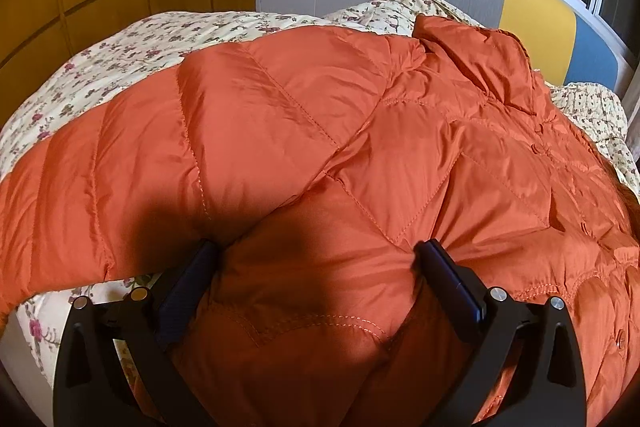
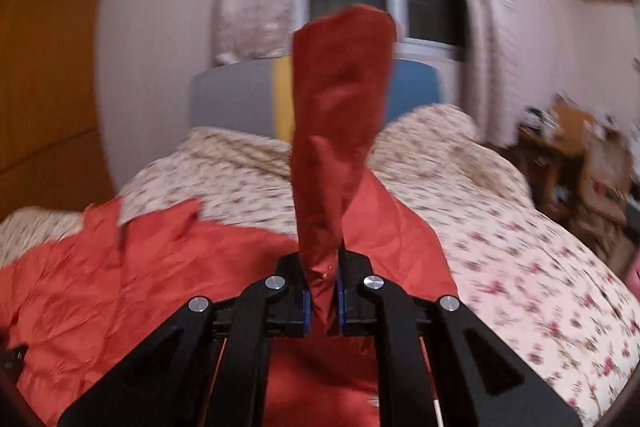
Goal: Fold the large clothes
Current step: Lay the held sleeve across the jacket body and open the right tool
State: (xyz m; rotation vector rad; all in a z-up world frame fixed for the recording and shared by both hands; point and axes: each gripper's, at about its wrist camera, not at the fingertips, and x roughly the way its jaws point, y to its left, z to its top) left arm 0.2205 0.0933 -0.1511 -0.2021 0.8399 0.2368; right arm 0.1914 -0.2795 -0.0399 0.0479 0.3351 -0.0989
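- My left claw (image 1: 316,255) has its jaws spread wide, pressing on the orange puffer jacket (image 1: 320,131) spread ahead across the bed (image 1: 120,43).
- My right claw (image 2: 324,291) pinches a sleeve (image 2: 340,115), which stands above it.
- Light, puffy, slick shell; I judge seams and cuffs the safest holds.

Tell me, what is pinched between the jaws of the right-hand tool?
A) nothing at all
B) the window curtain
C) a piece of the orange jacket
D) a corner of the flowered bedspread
C: in the right wrist view the right gripper has its jaws shut on a twisted piece of the orange jacket, which sticks up in front of the flowered bedspread.
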